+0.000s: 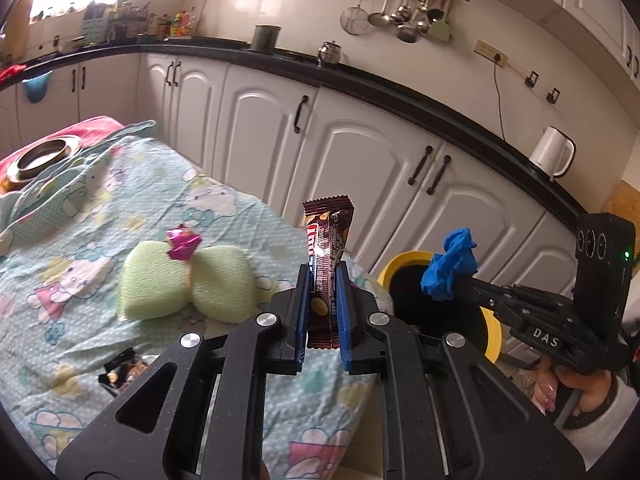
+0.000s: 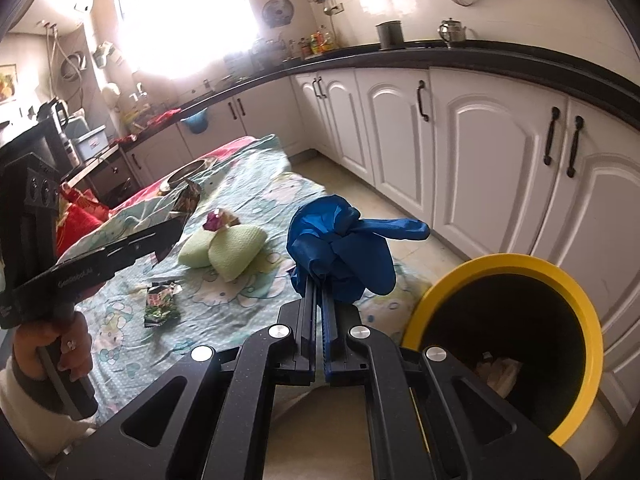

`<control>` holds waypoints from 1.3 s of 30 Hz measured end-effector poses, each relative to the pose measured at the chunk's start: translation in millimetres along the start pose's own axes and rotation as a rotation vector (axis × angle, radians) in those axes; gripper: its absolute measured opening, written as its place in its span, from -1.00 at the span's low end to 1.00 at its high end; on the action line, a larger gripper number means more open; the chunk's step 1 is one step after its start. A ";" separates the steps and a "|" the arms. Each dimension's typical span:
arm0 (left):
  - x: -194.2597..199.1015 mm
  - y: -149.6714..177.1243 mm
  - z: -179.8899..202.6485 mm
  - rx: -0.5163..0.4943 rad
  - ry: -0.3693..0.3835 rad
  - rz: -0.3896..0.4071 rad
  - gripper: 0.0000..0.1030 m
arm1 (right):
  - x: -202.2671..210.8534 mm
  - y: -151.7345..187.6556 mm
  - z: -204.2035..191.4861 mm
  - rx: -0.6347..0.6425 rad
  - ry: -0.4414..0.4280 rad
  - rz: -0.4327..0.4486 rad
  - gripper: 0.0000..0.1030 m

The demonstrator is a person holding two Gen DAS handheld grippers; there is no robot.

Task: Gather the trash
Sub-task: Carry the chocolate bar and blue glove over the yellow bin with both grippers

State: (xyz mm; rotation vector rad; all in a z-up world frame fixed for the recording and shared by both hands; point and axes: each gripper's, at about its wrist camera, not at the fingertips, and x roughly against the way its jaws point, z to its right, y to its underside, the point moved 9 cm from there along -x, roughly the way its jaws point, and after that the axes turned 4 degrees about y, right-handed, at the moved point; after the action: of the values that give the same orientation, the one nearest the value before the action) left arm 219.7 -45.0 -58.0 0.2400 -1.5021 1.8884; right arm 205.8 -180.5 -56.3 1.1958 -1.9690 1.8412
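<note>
A cartoon-print tablecloth (image 1: 200,208) is carrying 2 leftover wrappers; the left gripper (image 1: 323,280) is clamping a snack wrapper (image 1: 327,248), the right gripper (image 2: 318,292) a blue glove (image 2: 340,244), both nearing the yellow-rimmed bin (image 2: 576,300).

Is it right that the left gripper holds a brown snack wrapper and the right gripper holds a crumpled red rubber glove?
Not quite. The crumpled rubber glove in the right gripper is blue, not red, as the right wrist view shows. The left gripper does hold the brown snack wrapper.
</note>
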 end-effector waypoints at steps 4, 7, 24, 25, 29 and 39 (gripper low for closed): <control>-4.4 1.3 13.7 -0.020 0.013 -0.007 -0.85 | 5.9 0.8 12.7 -0.022 0.020 0.010 -0.95; -8.6 2.9 23.8 -0.036 0.024 -0.013 -0.85 | 10.4 1.3 23.0 -0.040 0.035 0.017 -0.95; -34.5 14.1 76.8 -0.123 0.094 -0.060 -0.85 | 32.0 11.8 76.3 -0.131 0.114 0.051 -0.95; -36.0 15.2 79.7 -0.127 0.099 -0.063 -0.85 | 32.8 12.2 78.7 -0.135 0.117 0.053 -0.95; -44.0 19.3 93.4 -0.146 0.117 -0.078 -0.85 | 37.1 15.3 92.3 -0.161 0.132 0.057 -0.95; -70.5 35.9 132.3 -0.209 0.173 -0.128 -0.85 | 41.0 31.2 129.9 -0.236 0.192 0.036 -0.95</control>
State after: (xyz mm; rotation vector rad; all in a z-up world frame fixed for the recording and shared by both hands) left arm 213.4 -197.0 -83.3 0.0716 -1.5147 1.5959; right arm 207.0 -318.0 -81.1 0.8870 -2.0404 1.6154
